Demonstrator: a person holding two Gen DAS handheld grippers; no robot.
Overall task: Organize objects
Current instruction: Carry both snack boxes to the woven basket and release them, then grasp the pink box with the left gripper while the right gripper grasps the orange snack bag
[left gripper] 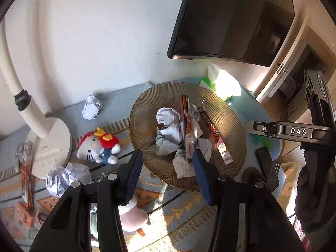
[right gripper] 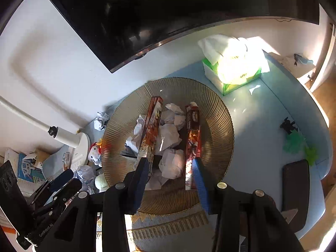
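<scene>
A ribbed amber glass plate (left gripper: 147, 105) (right gripper: 216, 113) holds several crumpled paper balls (left gripper: 168, 134) (right gripper: 168, 134) and long red-orange snack wrappers (left gripper: 184, 117) (right gripper: 151, 126) (right gripper: 193, 130). My left gripper (left gripper: 167, 164) is open just above the plate's near rim, with nothing between its fingers. My right gripper (right gripper: 169, 168) is open over the plate's near half, with a wrapper lying close to each fingertip. Loose on the patterned cloth lie more paper balls (left gripper: 91, 107) (left gripper: 63, 176), a Hello Kitty plush (left gripper: 98, 147) and another wrapper (left gripper: 26, 178).
A white lamp base (left gripper: 52, 145) stands left of the plate, with a tissue box (right gripper: 233, 69) behind it and a dark screen (left gripper: 231, 19) on the wall. A pink plush (left gripper: 132, 214) lies under my left gripper. On the right are green toys (right gripper: 294, 142) and a dark phone (right gripper: 296, 178).
</scene>
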